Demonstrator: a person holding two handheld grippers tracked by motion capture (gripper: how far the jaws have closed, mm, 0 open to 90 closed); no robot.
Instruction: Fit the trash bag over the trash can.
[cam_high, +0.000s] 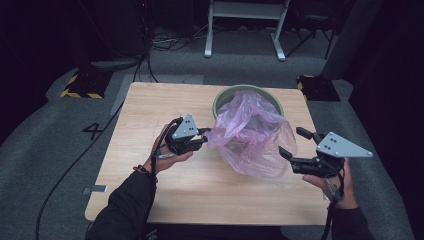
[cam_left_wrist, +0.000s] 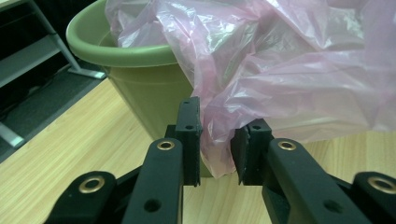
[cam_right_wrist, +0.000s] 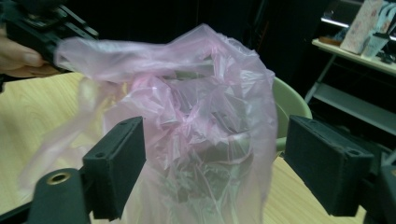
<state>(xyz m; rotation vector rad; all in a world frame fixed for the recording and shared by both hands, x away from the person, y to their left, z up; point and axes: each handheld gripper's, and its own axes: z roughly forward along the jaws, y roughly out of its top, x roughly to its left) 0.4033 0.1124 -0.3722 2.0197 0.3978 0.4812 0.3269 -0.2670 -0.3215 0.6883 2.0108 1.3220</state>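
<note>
My left gripper (cam_high: 204, 136) has its jaws nearly closed on a fold of the pink plastic bag (cam_high: 250, 132), which spills out of the green pot (cam_high: 224, 96) at the far side of the table (cam_high: 150, 115). My right gripper (cam_high: 294, 144) holds its jaws wide apart around the bag's near side, gripping nothing.

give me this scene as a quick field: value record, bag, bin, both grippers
surface: wooden table
bin: green bin, upright at the table's far side
bag: pink plastic bag, partly in the bin, spilling over its near rim
left hand-held gripper: jaws nearly closed on a fold of the bag's edge
right hand-held gripper: jaws wide open, bag between them, not gripped
</note>
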